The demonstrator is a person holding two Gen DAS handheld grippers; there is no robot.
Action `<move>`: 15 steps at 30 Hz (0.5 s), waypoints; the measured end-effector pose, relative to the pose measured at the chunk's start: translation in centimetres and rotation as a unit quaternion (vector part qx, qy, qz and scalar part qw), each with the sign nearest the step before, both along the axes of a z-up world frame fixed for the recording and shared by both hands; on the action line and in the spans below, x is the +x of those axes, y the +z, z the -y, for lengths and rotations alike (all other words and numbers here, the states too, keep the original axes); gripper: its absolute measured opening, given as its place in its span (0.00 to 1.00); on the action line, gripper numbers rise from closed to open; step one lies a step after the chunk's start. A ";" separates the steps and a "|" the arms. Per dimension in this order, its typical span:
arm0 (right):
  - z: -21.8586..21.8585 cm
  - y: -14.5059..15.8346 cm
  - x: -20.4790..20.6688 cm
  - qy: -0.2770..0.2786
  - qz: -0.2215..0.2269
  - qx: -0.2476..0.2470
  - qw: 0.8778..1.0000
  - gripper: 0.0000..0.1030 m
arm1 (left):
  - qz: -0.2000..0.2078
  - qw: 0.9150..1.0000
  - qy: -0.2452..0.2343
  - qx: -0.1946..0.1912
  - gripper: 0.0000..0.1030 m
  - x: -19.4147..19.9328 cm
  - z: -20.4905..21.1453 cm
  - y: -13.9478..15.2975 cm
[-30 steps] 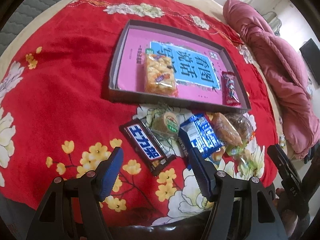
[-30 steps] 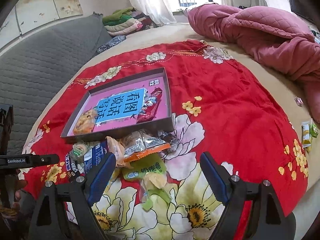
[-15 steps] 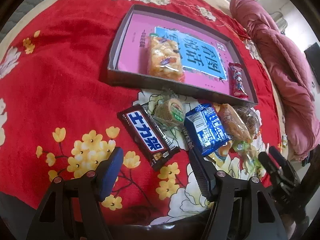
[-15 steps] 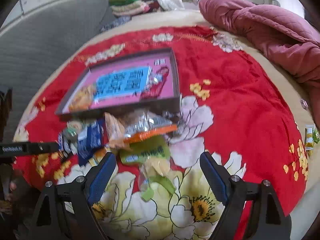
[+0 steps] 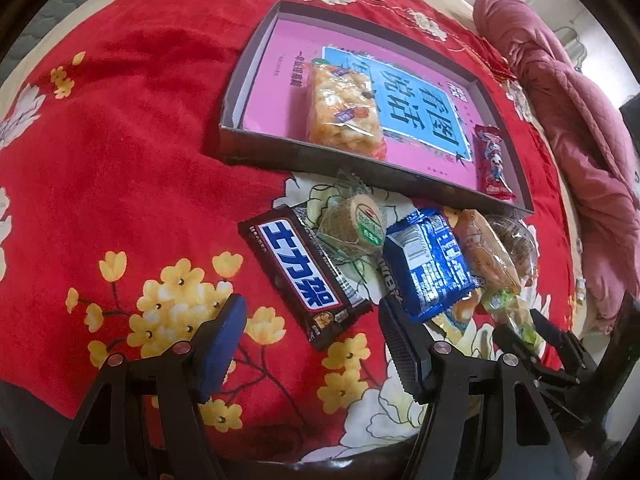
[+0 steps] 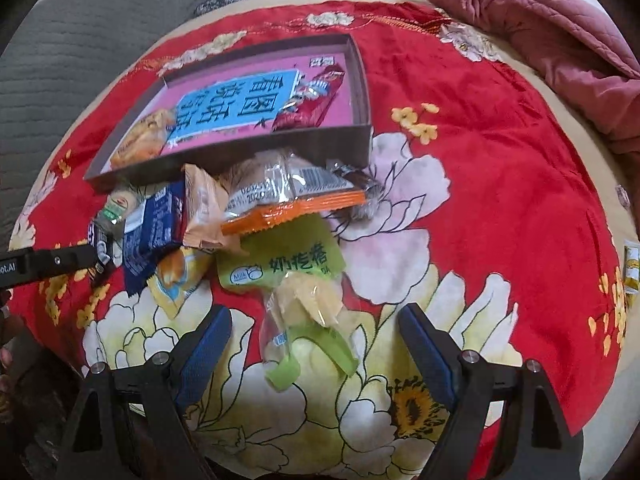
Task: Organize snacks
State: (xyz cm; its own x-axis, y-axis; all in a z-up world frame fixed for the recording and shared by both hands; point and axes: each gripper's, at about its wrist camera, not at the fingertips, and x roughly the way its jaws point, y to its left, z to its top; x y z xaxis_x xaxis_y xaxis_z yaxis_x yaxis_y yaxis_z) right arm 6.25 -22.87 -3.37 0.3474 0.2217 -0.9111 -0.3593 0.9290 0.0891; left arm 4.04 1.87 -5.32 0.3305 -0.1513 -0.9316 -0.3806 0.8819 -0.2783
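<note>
Left gripper [image 5: 310,338] fingers spread empty above a chocolate bar [image 5: 301,276]; right gripper [image 6: 314,344] fingers open around a green packet [image 6: 296,280].

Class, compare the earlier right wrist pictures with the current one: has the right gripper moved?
Yes. The right gripper has come down toward the green snack pack; the pack and the tray now look larger and nearer.

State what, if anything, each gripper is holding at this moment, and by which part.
Nothing is held. The left gripper hangs open above the dark brown chocolate bar; the right gripper stands open around the green-and-clear plastic snack packet, pads not touching it.
</note>
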 end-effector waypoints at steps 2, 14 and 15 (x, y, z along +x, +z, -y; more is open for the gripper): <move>-0.3 -0.3 0.1 0.005 -0.004 -0.004 1.000 0.83 | -0.001 1.000 0.006 -0.002 0.68 0.1 -0.2 -0.2; -0.5 -1.2 1.2 0.015 -0.012 0.004 1.000 0.85 | -0.010 1.000 0.026 0.014 0.68 1.5 -0.1 -1.2; -0.5 -1.2 1.2 0.015 -0.012 0.005 1.000 0.85 | -0.010 0.999 0.026 0.019 0.68 1.6 -0.1 -1.3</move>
